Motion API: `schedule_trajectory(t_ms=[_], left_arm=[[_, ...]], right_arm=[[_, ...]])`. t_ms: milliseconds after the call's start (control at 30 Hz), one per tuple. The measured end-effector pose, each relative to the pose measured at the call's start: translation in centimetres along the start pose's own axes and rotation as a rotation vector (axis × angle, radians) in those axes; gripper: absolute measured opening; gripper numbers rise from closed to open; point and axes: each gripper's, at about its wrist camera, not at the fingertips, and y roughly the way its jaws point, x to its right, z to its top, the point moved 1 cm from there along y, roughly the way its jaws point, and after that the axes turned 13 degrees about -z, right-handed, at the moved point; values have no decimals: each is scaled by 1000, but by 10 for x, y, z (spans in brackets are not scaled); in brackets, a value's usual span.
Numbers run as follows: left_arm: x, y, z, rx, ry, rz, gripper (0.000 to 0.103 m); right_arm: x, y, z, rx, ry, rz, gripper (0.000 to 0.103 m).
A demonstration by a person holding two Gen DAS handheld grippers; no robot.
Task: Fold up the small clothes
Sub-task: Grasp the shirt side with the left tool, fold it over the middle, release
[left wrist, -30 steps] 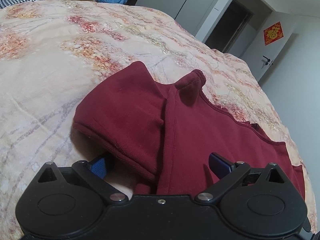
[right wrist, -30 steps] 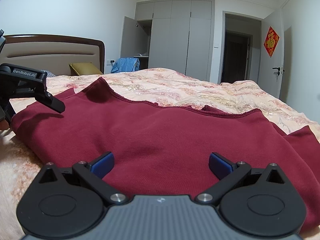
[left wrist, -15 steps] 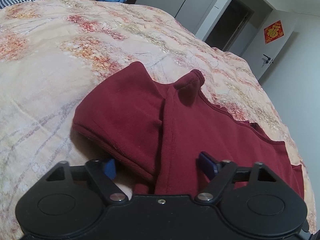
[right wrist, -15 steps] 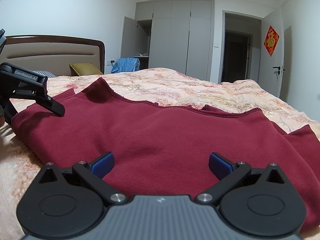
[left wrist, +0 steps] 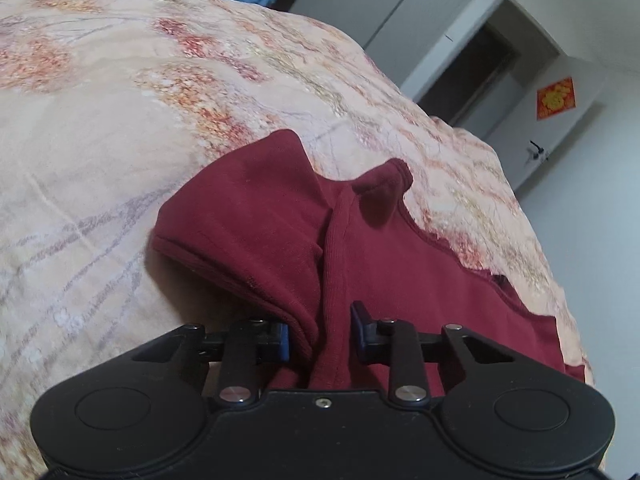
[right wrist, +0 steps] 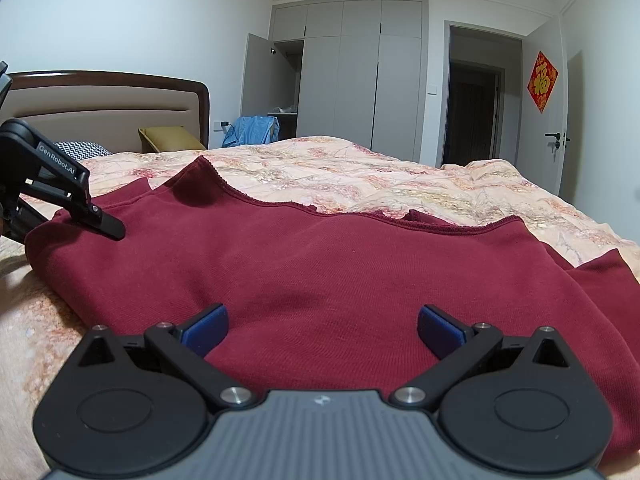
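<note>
A dark red shirt point(right wrist: 320, 272) lies spread on the floral bedspread point(right wrist: 380, 176). In the left wrist view its short sleeve point(left wrist: 248, 216) and shoulder seam lie just ahead of my left gripper point(left wrist: 320, 334), whose blue pads are closed on a fold of the red shirt point(left wrist: 400, 264) at the sleeve edge. My right gripper point(right wrist: 322, 326) is open and empty, its blue fingertips point(right wrist: 208, 322) resting over the shirt's near hem. The left gripper also shows in the right wrist view point(right wrist: 60, 196) at the shirt's left end.
The bed has a padded headboard point(right wrist: 108, 116), a checked pillow point(right wrist: 80, 148) and a yellow cushion point(right wrist: 168, 138). Blue clothes point(right wrist: 256, 128) hang by grey wardrobes point(right wrist: 352, 80). An open doorway point(right wrist: 472, 112) and a white door point(right wrist: 556, 120) stand at the right.
My left gripper's jaws have closed from wide open onto the fold of the shirt at the sleeve. The right gripper has stayed open and still.
</note>
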Motion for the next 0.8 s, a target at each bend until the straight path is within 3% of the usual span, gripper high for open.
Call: schedule_trajectory(t_ms=[133,167,200,367,600,800], left_arm=[[6,7,2,-4,4,38,34],[8,7,3,-6,10,48,30],[12,7,4,-4,30,56,19],[60,4,13,3,234,77,14],[176,26,4,-76,605,-32,13],[261,62,-70,-249,870,-186,15]], right_arm=[[0,0,6,-21,-5,7,103],[1,0,8,-28,0,16,103],[4,-1,11,-35,5,27,103],[23,-23,20,-10,-3,-5,103],[74,-65,14,-17,-23,-76,103],[120,-103,-10,-62,6,-191,103]])
